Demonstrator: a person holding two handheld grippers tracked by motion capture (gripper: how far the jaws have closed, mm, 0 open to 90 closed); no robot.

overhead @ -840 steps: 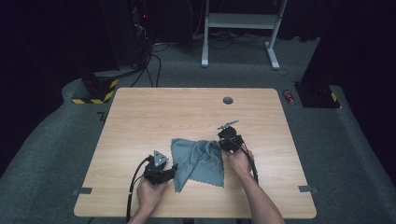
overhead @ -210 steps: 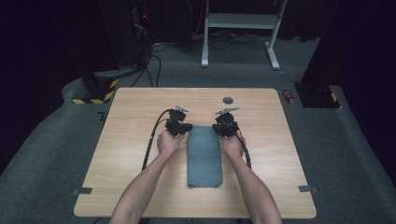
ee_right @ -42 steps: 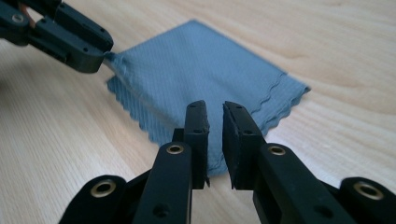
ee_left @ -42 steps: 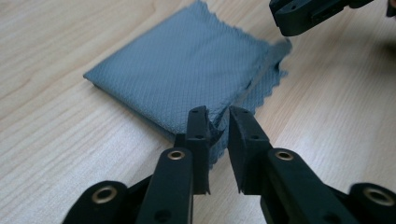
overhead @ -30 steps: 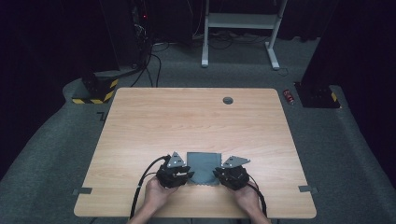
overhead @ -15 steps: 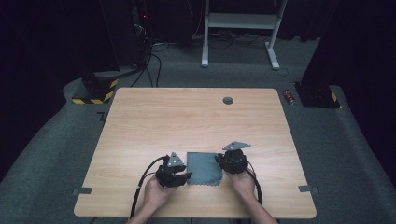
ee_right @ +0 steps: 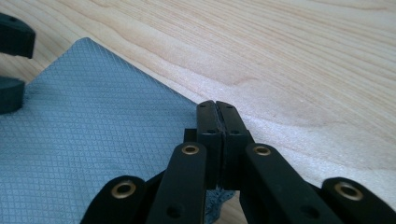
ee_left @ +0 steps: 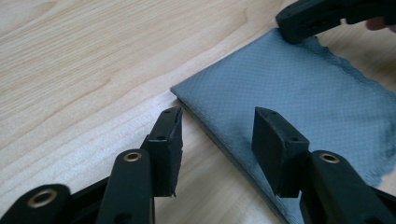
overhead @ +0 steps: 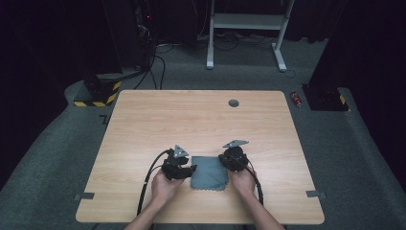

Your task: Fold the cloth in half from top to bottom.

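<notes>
Lying folded into a small, flat rectangle near the table's 6 o'clock edge, the grey-blue microfibre cloth (overhead: 209, 171) looked light, limp and thin, likely to sag and unfold if lifted by one corner alone, so a pinch on two corners of the same edge seemed the safest hold. Its weave showed a fine diamond grid, its folded edges ran straight and layered, and one edge was pinked into small scallops. At the cloth's 9 o'clock side the left gripper (ee_left: 217, 140) stood with its jaws apart, having just been opening, one pad over the bare wood and the other above the fold, neither pressing the fabric. At the 3 o'clock side the right gripper (ee_right: 217, 140) had just closed its jaws fully, pad against pad at the cloth's edge; whether any fabric was caught between them could not be made out. The wooden table (overhead: 191, 115) was pale, smooth laminate with long grain lines, offering little friction beneath such fabric.
</notes>
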